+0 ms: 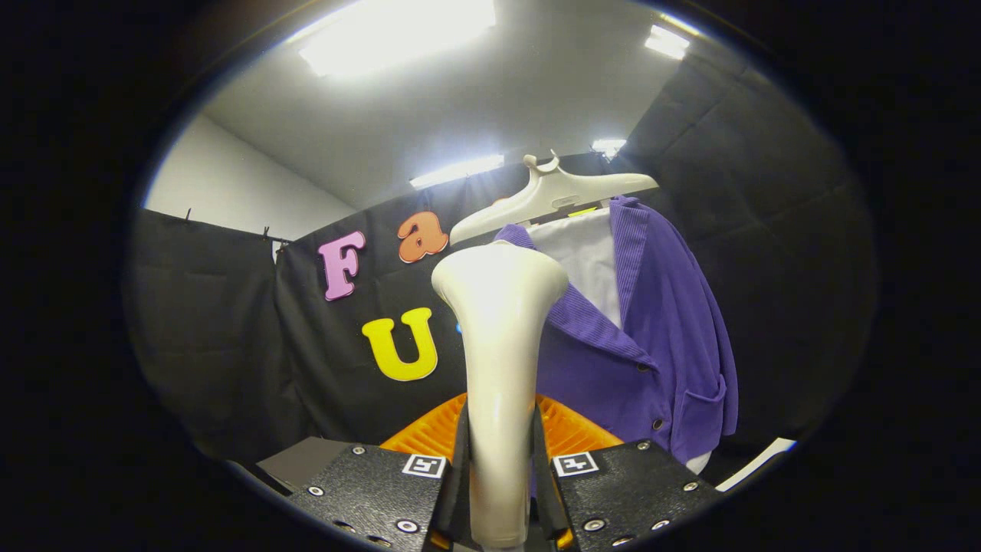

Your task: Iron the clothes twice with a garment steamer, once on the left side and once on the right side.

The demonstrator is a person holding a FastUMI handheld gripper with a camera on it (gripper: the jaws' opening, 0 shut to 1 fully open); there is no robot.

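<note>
Gripper [500,468] clamped on unlabelled steamer [500,322] before purple cardigan [674,322].

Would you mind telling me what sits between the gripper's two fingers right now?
In the gripper view, the cream steamer handle stands between the fingers, both pressing on it; its head rises before the purple cardigan.

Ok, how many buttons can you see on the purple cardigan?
2. One button sits where the purple cardigan closes, the other button lower, beside the pocket. More may hide behind the steamer the hand-held gripper grips.
</note>
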